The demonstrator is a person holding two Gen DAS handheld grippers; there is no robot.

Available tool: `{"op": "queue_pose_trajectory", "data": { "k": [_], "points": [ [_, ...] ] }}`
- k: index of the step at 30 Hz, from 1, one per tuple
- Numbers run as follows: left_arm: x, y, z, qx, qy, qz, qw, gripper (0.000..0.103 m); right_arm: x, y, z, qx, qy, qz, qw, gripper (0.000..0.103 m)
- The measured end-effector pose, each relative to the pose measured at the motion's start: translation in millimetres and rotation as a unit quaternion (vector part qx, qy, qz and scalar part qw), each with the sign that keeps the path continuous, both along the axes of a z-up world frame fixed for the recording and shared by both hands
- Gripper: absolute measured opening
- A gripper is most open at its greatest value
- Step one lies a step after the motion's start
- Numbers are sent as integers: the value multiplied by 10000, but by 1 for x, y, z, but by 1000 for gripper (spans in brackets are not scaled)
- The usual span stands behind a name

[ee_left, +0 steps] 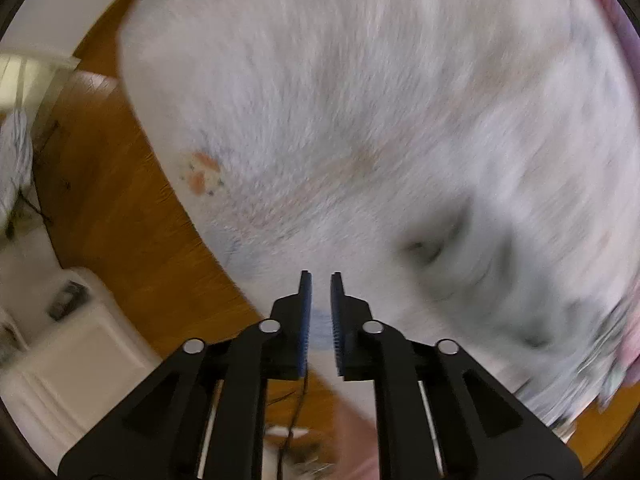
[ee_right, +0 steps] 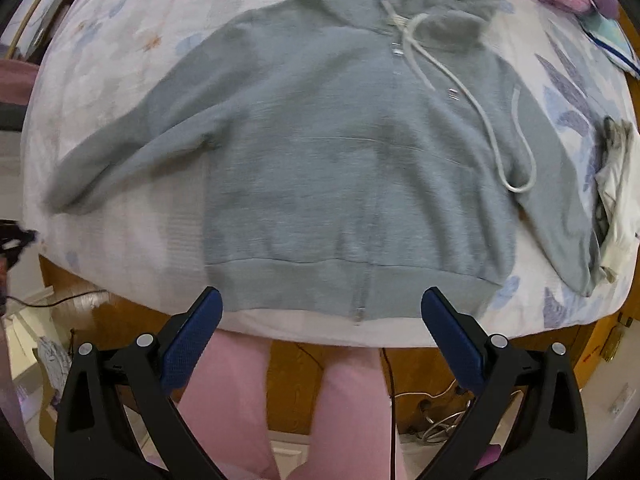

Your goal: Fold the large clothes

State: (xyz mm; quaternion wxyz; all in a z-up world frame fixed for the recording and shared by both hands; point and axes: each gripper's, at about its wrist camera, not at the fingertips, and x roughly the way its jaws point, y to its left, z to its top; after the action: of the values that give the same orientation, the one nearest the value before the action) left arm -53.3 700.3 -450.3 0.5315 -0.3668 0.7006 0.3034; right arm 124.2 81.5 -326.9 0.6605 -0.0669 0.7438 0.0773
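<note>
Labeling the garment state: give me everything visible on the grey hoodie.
The grey hoodie is a fleecy-looking zip-up, lying flat and front-up on the floral bedsheet. Zip closed, ribbed hem toward the camera at the bed edge, both sleeves spread outward, hood bunched at the far end. A white drawcord loops across its chest. Neither gripper touches it.

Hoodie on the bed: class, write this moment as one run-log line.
hoodie: flat on bed, zipped, unfolded | right gripper: open, above hem, empty | left gripper: narrow gap, empty, over bed
</note>
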Motion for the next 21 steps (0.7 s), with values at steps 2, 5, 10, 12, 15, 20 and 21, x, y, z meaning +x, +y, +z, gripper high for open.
{"op": "queue_pose_trajectory", "data": {
  "k": [2, 5, 10, 12, 15, 20, 21],
  "points": [
    [9, -16, -11, -182, -287, -499, 9982, 75, 0, 16, -3, -7, 39, 159, 9999, 96],
    [24, -37, -17, -266, -858, -867, 9922, 86, 8, 45, -12, -10, 11, 348, 9994, 96],
    [67, -48, -47, -158, -1100, -1292, 9854, 86, 27, 70, -29, -17, -177, 457, 9988, 96],
    [85, -50, -59, -126, -1139, -1416, 9833, 86, 40, 77, -38, 0, -364, 477, 9982, 96],
    [98, -53, -66, 9, -974, -1506, 9838, 83, 63, 78, -51, 148, -622, 354, 9973, 96],
    [111, -67, -31, -59, -992, -1494, 9838, 10, 104, 65, -86, 612, -614, -179, 9961, 30],
    [115, -62, -23, -6, -1024, -1434, 9844, 10, 111, 61, -94, 756, -555, -336, 9950, 18]
  ]
}}
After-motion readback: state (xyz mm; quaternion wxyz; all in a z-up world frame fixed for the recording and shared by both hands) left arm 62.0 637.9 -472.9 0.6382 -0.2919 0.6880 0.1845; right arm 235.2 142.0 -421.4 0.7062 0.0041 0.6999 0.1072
